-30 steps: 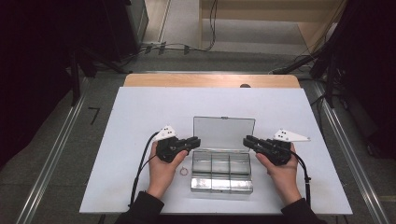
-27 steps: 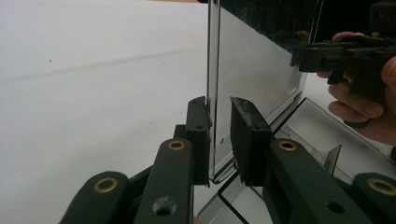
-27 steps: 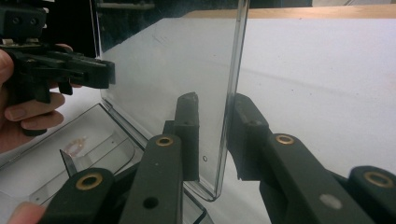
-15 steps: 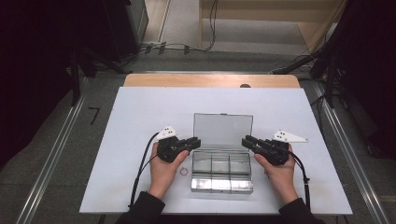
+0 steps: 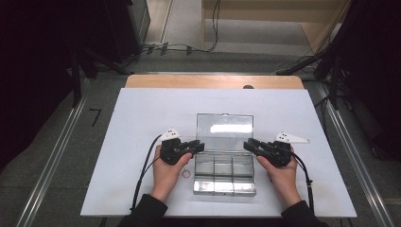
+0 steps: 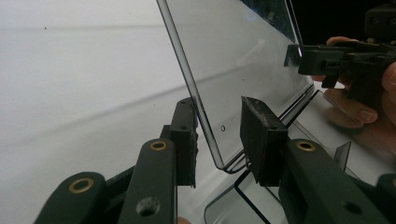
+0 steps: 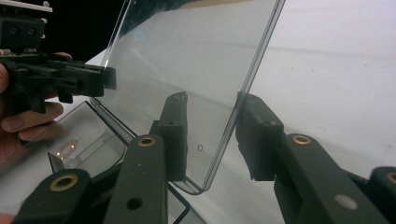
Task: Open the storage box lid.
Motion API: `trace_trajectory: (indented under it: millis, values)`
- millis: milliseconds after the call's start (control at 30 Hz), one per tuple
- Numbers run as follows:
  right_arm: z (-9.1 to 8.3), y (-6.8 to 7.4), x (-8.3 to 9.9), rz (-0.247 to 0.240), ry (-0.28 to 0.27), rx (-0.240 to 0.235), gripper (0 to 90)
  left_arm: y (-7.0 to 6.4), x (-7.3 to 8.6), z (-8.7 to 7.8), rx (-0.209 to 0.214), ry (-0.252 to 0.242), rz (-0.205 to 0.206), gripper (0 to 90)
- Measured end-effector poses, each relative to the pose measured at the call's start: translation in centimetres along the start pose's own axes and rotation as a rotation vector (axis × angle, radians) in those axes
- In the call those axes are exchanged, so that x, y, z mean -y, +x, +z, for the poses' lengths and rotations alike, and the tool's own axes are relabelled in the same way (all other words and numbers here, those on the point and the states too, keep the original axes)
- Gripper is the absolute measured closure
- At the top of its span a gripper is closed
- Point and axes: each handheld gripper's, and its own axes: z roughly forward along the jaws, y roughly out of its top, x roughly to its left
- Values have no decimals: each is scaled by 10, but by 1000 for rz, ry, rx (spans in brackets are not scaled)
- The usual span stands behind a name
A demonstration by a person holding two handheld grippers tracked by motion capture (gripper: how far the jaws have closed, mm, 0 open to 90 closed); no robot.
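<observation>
A clear plastic compartment box (image 5: 223, 176) lies on the white table top (image 5: 142, 118), its lid (image 5: 224, 126) raised and leaning back. My left gripper (image 5: 197, 147) is at the lid's left edge and my right gripper (image 5: 249, 145) at its right edge. In the left gripper view the lid (image 6: 243, 60) passes between the open jaws of the left gripper (image 6: 219, 126), close to one pad (image 6: 187, 135). In the right gripper view the lid (image 7: 187, 70) stands the same way inside the open right gripper (image 7: 212, 126), with a gap on each side.
A small ring (image 5: 186, 173) lies on the table just left of the box. A small shiny item (image 7: 67, 147) rests in one compartment. The table's wooden far edge (image 5: 213, 81) shows at the back, with metal rails (image 5: 52, 161) and floor cables (image 5: 179, 47) around.
Both grippers have stayed at the lid's sides with only slight shifts. The lid's top edge sits a little farther back than a second ago.
</observation>
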Motion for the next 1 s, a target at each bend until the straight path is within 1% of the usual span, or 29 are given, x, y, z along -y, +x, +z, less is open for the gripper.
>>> trace_trajectory:
  millis: [200,300,533,867,1000]
  values:
    - [2,-3,1,31,16,-4,592,1,2,2,2,7,-8,620]
    - [3,-3,1,38,26,-4,575,1,2,2,-3,7,-10,608]
    - [4,-4,2,57,44,15,524,3,4,3,-16,6,-28,544]
    - [5,-5,2,69,55,17,497,4,4,3,-25,4,-39,509]
    - [5,-5,2,73,60,27,473,4,4,2,-29,5,-40,483]
